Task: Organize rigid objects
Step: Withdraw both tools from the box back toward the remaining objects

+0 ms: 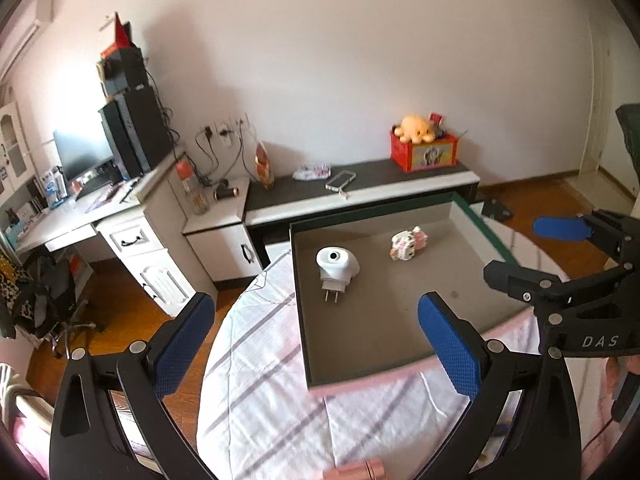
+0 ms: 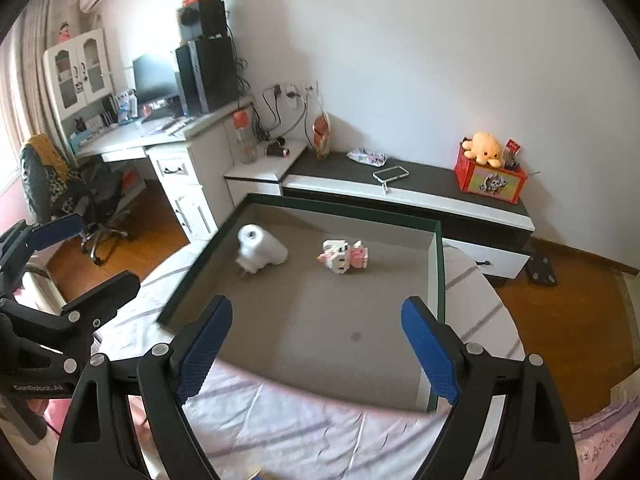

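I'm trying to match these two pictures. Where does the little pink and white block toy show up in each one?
Left wrist view: the block toy lies in the far right part of the grey tray, right of the white plug-in device.
Right wrist view: the block toy lies near the middle of the tray's far half, again right of the device.
Shared landmark: the red box with the yellow plush on the low cabinet behind.

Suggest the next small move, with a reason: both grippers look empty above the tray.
Probably swing the left gripper down toward the pink metallic cylinder lying on the striped bedsheet. The white plug-in device and pink-and-white brick toy already sit inside the shallow grey tray; both jaws are open and empty.
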The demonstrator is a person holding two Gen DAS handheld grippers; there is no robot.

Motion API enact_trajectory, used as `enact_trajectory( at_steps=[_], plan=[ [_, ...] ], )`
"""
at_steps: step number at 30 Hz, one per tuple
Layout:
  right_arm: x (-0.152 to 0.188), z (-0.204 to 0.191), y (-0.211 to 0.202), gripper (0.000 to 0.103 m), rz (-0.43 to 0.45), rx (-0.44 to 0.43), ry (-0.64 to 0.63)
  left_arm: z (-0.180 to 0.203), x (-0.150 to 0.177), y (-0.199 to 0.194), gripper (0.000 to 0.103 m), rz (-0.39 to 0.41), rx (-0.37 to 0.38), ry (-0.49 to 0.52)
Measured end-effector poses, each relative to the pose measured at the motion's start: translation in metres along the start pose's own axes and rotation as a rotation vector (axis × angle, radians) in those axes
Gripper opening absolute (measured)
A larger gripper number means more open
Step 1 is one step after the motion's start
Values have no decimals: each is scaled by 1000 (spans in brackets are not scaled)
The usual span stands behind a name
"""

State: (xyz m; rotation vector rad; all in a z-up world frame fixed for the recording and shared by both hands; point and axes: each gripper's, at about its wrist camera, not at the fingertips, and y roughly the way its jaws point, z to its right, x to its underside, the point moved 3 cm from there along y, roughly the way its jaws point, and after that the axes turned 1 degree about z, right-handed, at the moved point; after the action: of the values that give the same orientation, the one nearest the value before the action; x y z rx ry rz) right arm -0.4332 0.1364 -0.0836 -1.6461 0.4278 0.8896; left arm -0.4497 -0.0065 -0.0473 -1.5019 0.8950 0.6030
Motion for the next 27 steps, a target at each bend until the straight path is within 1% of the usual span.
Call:
enact_trajectory(
  at_steps=[3, 7, 11, 13, 16, 18, 19, 21, 24, 26, 27],
  plan=[
    [12, -10, -25, 88, 41, -6, -10, 4, 9, -31, 103, 50, -10, -10],
    [29, -22, -55, 88, 102, 15, -16, 13, 30, -71, 103, 105, -28, -16],
    [51, -34, -83, 89, 161, 25, -17, 26, 58, -109, 103, 145, 5, -19],
    [63, -41, -97, 89, 188, 40, -28, 29, 68, -123, 103, 160, 7, -28],
    [82, -46, -118, 89, 237, 62, -32, 30, 83, -149, 103, 202, -34, -39],
    [95, -50, -133, 89, 271, 69, -26, 29, 96, -169, 103, 245, -77, -86],
    [101, -52, -140, 89, 287, 78, -22, 29, 100, -176, 103, 260, -79, -104],
    [115, -58, -154, 89, 332, 106, -24, 26, 111, -189, 103, 285, -57, -136],
    [133, -63, -170, 89, 381, 143, -30, 22, 129, -196, 103, 276, -56, -189],
    [145, -66, -177, 103, 413, 157, -30, 19, 143, -199, 103, 266, -62, -216],
    [151, -67, -181, 103, 429, 162, -29, 19, 146, -198, 103, 263, -62, -226]
  ],
)
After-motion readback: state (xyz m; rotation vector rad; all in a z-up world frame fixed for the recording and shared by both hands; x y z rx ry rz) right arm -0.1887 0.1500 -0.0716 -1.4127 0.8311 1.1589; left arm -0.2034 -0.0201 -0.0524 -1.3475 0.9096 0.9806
